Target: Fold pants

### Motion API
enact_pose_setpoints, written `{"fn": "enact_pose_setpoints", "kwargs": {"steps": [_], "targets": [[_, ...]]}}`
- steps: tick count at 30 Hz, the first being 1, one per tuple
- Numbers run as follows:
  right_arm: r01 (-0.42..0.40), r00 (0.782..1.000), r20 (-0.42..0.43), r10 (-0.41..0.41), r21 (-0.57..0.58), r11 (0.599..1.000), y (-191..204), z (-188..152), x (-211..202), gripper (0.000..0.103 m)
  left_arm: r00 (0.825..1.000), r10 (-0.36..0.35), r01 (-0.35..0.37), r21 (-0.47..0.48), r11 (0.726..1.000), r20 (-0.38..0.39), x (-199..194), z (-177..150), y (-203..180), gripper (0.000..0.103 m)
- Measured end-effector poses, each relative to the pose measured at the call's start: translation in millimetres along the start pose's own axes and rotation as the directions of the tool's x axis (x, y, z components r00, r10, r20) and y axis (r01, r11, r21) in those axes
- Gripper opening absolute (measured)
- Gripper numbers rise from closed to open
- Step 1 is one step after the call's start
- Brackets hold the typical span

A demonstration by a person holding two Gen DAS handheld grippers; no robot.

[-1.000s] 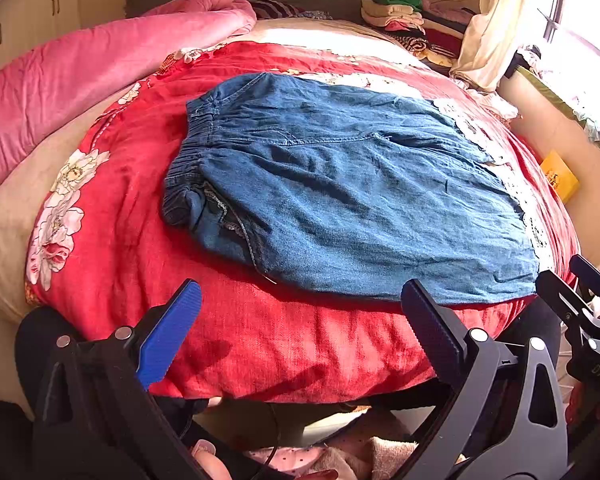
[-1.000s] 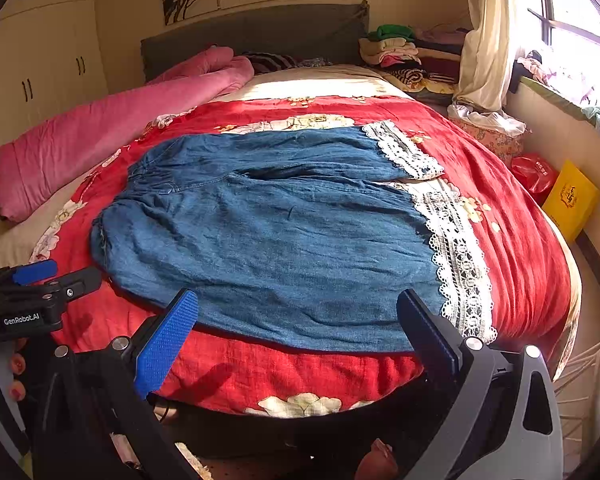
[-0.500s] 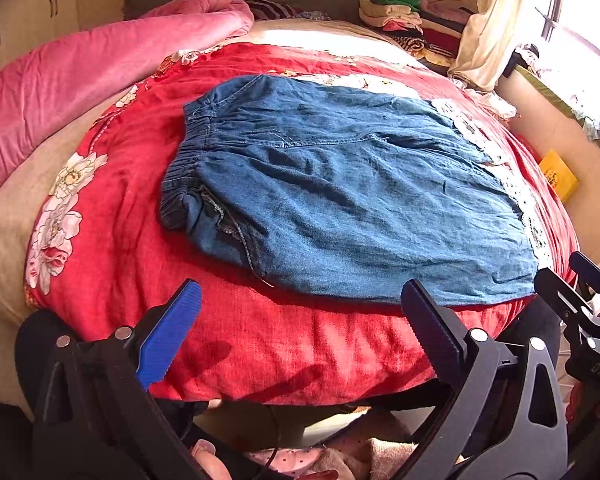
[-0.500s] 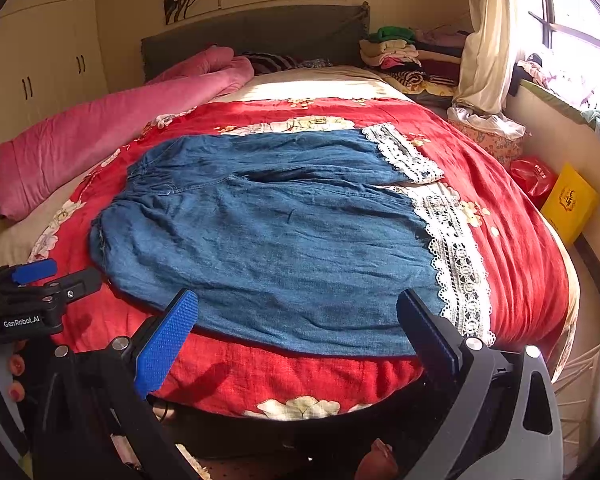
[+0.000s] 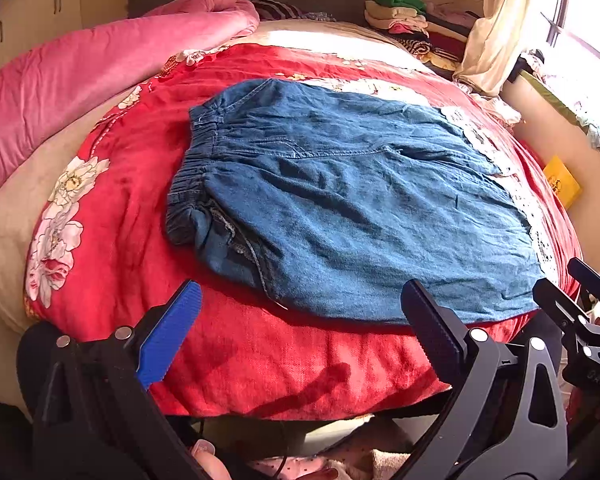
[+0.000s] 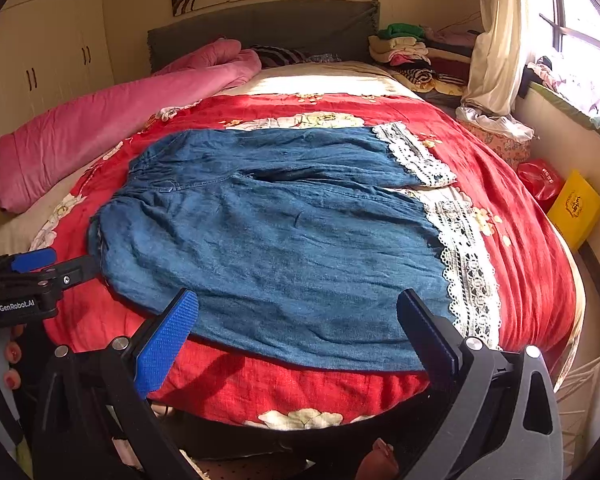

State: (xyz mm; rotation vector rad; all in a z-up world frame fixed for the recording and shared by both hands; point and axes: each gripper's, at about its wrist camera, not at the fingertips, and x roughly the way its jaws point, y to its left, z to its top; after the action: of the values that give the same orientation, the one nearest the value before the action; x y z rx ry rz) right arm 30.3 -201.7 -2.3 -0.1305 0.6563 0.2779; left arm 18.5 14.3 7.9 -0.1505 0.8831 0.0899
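Observation:
Blue denim pants [image 5: 352, 204] [image 6: 284, 232] lie spread flat on a red floral bedspread [image 5: 112, 200] [image 6: 516, 216]. Their elastic waistband is at the left and the white lace leg hems [image 6: 464, 252] at the right. My left gripper [image 5: 300, 304] hovers open in front of the bed's near edge, just short of the waist end, holding nothing. The right gripper [image 6: 296, 312] is open too, before the near leg's lower edge. Each gripper shows at the side of the other view, the right gripper [image 5: 580, 304] and the left gripper [image 6: 44, 268].
A pink quilt [image 6: 112, 120] lies rolled along the bed's far left. Folded clothes [image 6: 408, 52] are stacked by the headboard. A curtain [image 6: 496, 40], a red bag [image 6: 540, 180] and a yellow box [image 6: 576, 208] stand along the window wall at right.
Both views have crept slightly closer to the bed; the pants lie unmoved and both grippers stay open.

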Motion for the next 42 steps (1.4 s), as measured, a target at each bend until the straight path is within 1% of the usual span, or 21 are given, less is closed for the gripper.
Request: {"fn": "enact_pose_setpoints", "kwargs": {"steps": [3,5,6,8,9,10,13,18,19,21,23,24,26,28,30,32,33,35,38,40,42], "targets": [[-0.038,0.999,-0.012,0.038,-0.011,0.999,-2.9,18.4,13.6,0.099,1.000,0.008,-0.008,-0.019,1.000,0.011,5.0,14.6,12.7,0.094],[-0.085,0.996,0.008,0.086,-0.016,0.996,-3.8,35.2,22.5,0.099,1.000,0.011,-0.010,-0.033,0.999,0.018,10.3,26.7,23.1,0.094],[-0.103,0.995,0.002,0.103,-0.020,0.994,-4.4,43.9,29.3,0.099,1.000,0.018,-0.017,-0.031,0.999,0.017,14.6,33.5,28.2,0.094],[-0.134,0.990,-0.035,0.133,-0.016,0.991,-5.6,62.0,47.1,0.099,0.999,0.044,-0.043,-0.022,0.999,0.015,24.0,46.8,37.2,0.094],[-0.154,0.986,-0.073,0.153,-0.001,0.988,-7.2,68.6,59.1,0.099,0.998,0.058,-0.058,-0.013,0.998,0.014,29.7,55.3,42.7,0.094],[-0.172,0.982,-0.077,0.172,0.002,0.985,-6.8,78.4,67.8,0.099,0.998,0.063,-0.063,-0.009,0.998,0.015,33.9,62.0,47.3,0.094],[-0.180,0.977,-0.121,0.177,-0.009,0.984,-5.9,101.9,98.1,0.099,0.998,0.066,-0.066,-0.021,0.998,0.012,52.8,91.1,69.4,0.094],[-0.166,0.976,-0.155,0.155,-0.059,0.984,-0.3,144.7,152.5,0.099,0.994,0.112,-0.112,-0.035,0.993,-0.003,89.8,127.4,98.3,0.094],[-0.158,0.976,-0.161,0.144,-0.078,0.984,2.4,152.6,164.6,0.099,0.995,0.099,-0.100,-0.040,0.994,-0.011,99.0,133.9,103.0,0.094],[-0.158,0.976,-0.168,0.137,-0.123,0.980,8.6,165.1,184.7,0.099,0.995,0.099,-0.100,-0.048,0.994,-0.021,118.4,146.8,112.9,0.094],[-0.147,0.975,-0.187,0.117,-0.153,0.977,13.6,175.7,207.3,0.099,0.997,0.075,-0.077,-0.046,0.996,-0.031,137.4,158.7,119.3,0.094],[-0.157,0.973,-0.193,0.126,-0.155,0.975,14.5,179.6,215.6,0.099,0.997,0.062,-0.064,-0.049,0.997,-0.041,145.5,163.5,121.5,0.094],[-0.146,0.971,-0.215,0.108,-0.173,0.974,17.7,187.7,234.3,0.099,0.999,0.025,-0.027,-0.042,0.999,-0.043,160.2,172.9,123.8,0.094],[-0.166,0.967,-0.223,0.123,-0.188,0.968,22.2,194.6,246.5,0.099,0.999,0.006,-0.007,-0.019,1.000,-0.049,173.7,179.6,123.7,0.092],[-0.189,0.961,-0.237,0.140,-0.199,0.962,25.2,201.2,259.5,0.099,0.997,-0.026,0.025,-0.009,1.000,-0.072,189.6,184.4,124.2,0.077],[-0.211,0.954,-0.259,0.150,-0.226,0.951,30.1,206.9,274.6,0.099,0.993,-0.070,0.070,-0.005,0.998,-0.093,202.4,185.9,124.4,0.053],[-0.216,0.952,-0.269,0.149,-0.239,0.947,32.7,209.6,282.4,0.099,0.993,-0.072,0.072,0.003,0.997,-0.096,207.3,186.5,123.9,0.051],[-0.219,0.948,-0.286,0.139,-0.269,0.938,39.7,213.6,295.5,0.099,0.994,-0.077,0.080,0.034,0.996,-0.083,209.8,187.8,121.6,0.033],[-0.246,0.939,-0.310,0.147,-0.311,0.918,51.8,219.7,313.6,0.099,0.989,-0.130,0.131,0.018,0.991,-0.064,202.2,190.3,126.0,0.028],[-0.279,0.930,-0.328,0.163,-0.345,0.896,61.7,223.0,322.7,0.099,0.986,-0.162,0.163,0.019,0.986,-0.038,193.3,190.6,127.7,0.027],[-0.296,0.931,-0.325,0.169,-0.394,0.870,72.3,227.1,332.0,0.099,0.982,-0.186,0.187,0.030,0.982,-0.026,185.8,190.2,127.3,0.027]]}}
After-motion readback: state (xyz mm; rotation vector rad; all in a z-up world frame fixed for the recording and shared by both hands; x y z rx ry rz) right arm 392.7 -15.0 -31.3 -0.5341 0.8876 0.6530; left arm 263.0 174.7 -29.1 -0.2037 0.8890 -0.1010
